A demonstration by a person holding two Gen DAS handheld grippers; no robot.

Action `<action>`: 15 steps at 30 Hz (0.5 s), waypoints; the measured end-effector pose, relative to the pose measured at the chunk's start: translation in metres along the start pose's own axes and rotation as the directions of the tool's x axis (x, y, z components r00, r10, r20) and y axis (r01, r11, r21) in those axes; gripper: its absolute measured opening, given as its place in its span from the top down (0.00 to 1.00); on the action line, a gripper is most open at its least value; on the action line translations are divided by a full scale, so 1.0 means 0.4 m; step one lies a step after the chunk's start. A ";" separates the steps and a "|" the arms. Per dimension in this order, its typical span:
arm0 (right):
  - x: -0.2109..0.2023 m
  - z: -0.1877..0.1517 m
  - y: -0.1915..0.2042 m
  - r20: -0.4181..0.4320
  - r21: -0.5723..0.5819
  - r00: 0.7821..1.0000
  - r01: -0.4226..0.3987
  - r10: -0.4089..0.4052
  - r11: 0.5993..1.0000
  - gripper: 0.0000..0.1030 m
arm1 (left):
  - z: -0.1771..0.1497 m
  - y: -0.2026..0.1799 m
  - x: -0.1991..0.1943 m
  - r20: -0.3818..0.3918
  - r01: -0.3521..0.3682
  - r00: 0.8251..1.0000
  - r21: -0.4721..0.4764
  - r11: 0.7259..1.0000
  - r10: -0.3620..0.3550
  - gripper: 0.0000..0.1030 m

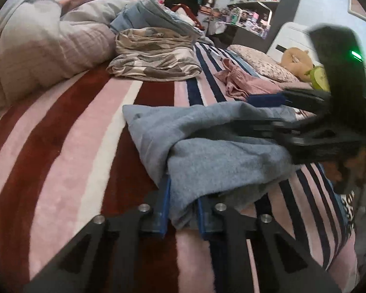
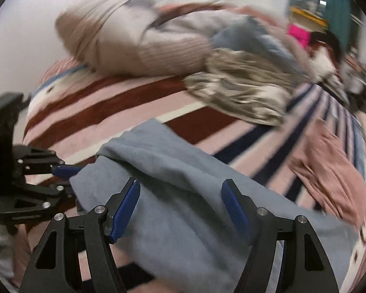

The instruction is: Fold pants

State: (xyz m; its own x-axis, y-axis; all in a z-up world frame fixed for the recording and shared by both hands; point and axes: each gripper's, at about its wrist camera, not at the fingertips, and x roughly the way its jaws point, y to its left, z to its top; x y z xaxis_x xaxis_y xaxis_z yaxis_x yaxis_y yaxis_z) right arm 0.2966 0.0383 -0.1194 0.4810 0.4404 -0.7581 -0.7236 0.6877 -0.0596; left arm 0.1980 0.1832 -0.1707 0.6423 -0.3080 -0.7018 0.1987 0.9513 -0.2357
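The grey-blue pants (image 1: 207, 146) lie bunched on the striped bedspread (image 1: 73, 134). My left gripper (image 1: 183, 210) is shut on a thick fold of them between its blue pads. My right gripper (image 1: 263, 112) comes in from the right, over the pants. In the right wrist view the pants (image 2: 183, 183) fill the lower middle. My right gripper (image 2: 180, 195) is open, its blue pads wide apart above the cloth. The left gripper (image 2: 66, 178) shows at the left edge of that view, holding the pants' edge.
A folded patterned beige cloth (image 1: 153, 58) and a folded blue cloth (image 1: 148, 17) lie further back. A rumpled duvet (image 1: 36, 48) fills the back left. A pink garment (image 1: 244, 83), a pillow (image 1: 258, 66) and a plush toy (image 1: 297, 61) lie at right. Shelves (image 1: 256, 0) stand beyond.
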 end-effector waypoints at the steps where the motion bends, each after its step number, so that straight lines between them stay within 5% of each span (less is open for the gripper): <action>1: 0.017 -0.002 0.012 -0.012 -0.012 1.000 -0.007 0.007 1.000 0.36 | -0.001 0.004 0.000 -0.003 0.008 1.000 -0.002 1.000 -0.008 0.87; 3: 0.056 0.009 0.025 -0.045 -0.035 0.999 -0.018 0.017 0.999 0.45 | -0.006 0.011 0.003 -0.016 0.019 1.000 -0.008 1.000 -0.019 0.89; 4: 0.076 0.015 0.025 -0.054 -0.038 0.998 -0.013 0.011 0.999 0.56 | -0.010 0.015 0.005 -0.027 0.015 1.000 -0.005 1.000 -0.015 0.89; 5: 0.094 0.023 0.019 -0.061 -0.020 0.998 -0.009 0.008 1.000 0.78 | -0.015 0.018 0.006 -0.034 0.012 0.999 -0.004 1.000 -0.012 0.90; 7: 0.105 0.031 -0.008 -0.067 0.060 0.998 -0.007 0.011 0.998 0.95 | -0.022 0.025 0.005 -0.043 0.024 0.999 -0.009 1.000 -0.024 0.91; 12: 0.148 0.051 -0.080 -0.078 0.217 0.996 0.063 -0.047 0.974 0.96 | -0.028 0.037 -0.008 -0.050 0.049 0.998 -0.017 0.999 -0.050 0.92; 14: 0.168 0.053 -0.072 -0.108 0.209 0.993 0.065 -0.044 0.976 0.94 | -0.025 0.041 -0.015 -0.051 0.049 0.997 -0.019 0.999 -0.049 0.88; 15: 0.164 0.050 -0.065 -0.113 0.198 0.993 0.059 -0.037 0.978 0.93 | -0.023 0.043 -0.021 -0.047 0.048 0.998 -0.018 0.999 -0.049 0.76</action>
State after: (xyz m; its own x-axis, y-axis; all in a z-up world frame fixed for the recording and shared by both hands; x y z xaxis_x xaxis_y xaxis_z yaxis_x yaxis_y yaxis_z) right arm 0.3568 0.0610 -0.1547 0.4487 0.3466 -0.8237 -0.5815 0.8131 0.0254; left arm 0.1893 0.2021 -0.1748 0.5960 -0.3545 -0.7205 0.2159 0.9350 -0.2814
